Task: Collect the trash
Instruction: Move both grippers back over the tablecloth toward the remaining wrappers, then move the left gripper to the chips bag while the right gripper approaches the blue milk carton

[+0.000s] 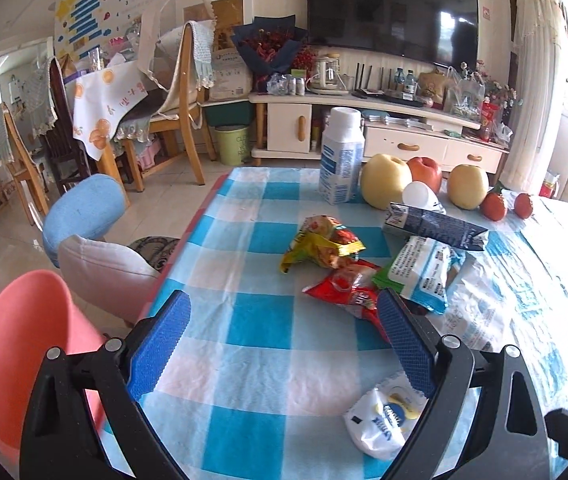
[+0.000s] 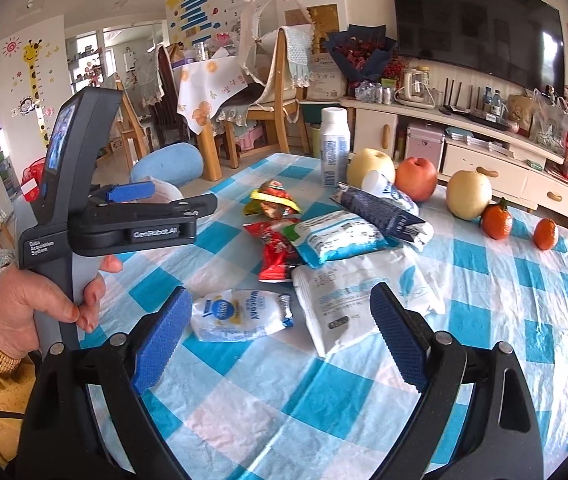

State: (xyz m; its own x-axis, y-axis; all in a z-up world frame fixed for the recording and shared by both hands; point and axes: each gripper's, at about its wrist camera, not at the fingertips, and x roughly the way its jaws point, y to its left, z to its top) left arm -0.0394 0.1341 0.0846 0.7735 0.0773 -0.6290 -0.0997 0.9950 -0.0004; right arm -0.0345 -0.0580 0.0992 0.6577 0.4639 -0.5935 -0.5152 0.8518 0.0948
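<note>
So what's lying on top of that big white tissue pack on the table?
The blue-and-white wipes pack overlaps the white tissue pack's far edge. Whatever lies beneath either is hidden.

Both grippers' fingers [image 1: 172, 344] [image 2: 397, 340] spread, empty

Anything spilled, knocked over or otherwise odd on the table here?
No spill visible. A dark blue carton lies on its side among crumpled wrappers, while the white bottle stands upright beside the fruit.

My blue-ridged pads [image 2: 164, 336] hang over a blue-and-white checked tablecloth [image 2: 268, 392] strewn with a red wrapper [image 2: 276, 252], a yellow-green packet [image 2: 272, 200], a navy carton [image 2: 379, 212], pale yellow apples [image 2: 468, 194] and orange tangerines [image 2: 497, 222] at right.
</note>
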